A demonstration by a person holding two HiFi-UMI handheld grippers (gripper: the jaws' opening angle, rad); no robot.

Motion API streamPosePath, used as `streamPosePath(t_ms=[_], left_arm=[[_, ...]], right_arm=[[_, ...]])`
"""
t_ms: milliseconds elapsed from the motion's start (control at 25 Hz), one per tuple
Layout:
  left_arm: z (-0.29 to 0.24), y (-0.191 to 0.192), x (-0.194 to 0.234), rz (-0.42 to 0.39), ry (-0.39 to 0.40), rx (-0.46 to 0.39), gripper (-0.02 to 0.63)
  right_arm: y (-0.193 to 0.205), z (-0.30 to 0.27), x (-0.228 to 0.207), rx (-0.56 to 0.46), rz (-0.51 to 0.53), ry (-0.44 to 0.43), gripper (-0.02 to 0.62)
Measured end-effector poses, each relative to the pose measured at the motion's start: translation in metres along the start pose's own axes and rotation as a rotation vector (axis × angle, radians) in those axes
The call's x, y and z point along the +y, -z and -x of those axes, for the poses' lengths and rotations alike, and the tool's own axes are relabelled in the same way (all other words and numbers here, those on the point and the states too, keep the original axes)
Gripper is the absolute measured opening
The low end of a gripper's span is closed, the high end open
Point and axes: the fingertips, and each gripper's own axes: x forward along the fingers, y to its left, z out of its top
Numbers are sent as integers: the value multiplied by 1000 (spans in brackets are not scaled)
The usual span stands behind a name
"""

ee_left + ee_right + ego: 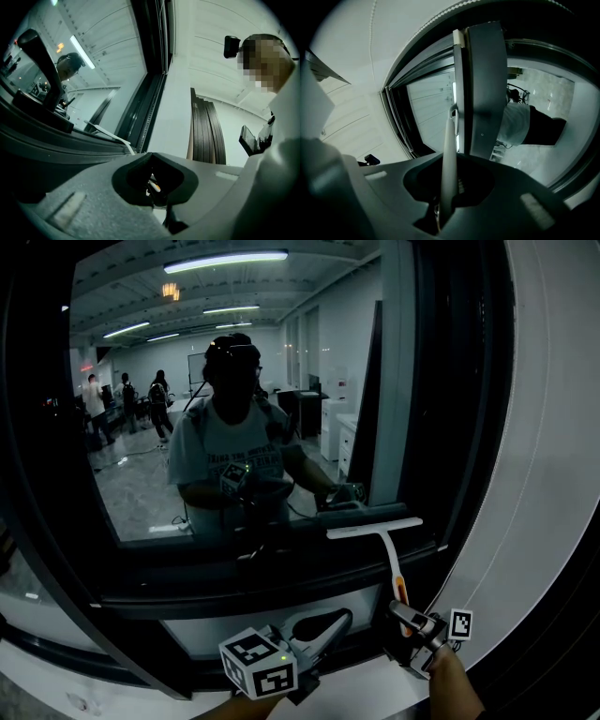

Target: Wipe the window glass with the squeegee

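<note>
Low at the right of the window glass (141, 362), the squeegee (386, 549) sets its blade seemingly against the pane, its thin handle clamped in the right gripper (401, 613). It looks light and stiff, best held low on the handle. The left gripper (342, 618) is closed on nothing beside the sill.

The squeegee (375, 527) stands upright, its white blade bar level at the lower right edge of the window glass (187, 381). Its white handle, orange low down, is clamped in the right gripper (403, 613). The glass is dark and mirrors the room.
</note>
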Motion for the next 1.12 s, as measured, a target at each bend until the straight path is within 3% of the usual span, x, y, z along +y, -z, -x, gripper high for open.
streamPosePath(t_ms=[400,760,1120], left_arm=[[7,-21,-8,-35,2,-30,-3],[21,-63,-12,-106,-31,-91,-3],[36,-115,-21,-190,-83,-179,-3]], right_arm=[[5,-20,41,39,124,-67,34],[7,-76,92,157,313,-98,29],[7,-144,154,293,422,-182,27]])
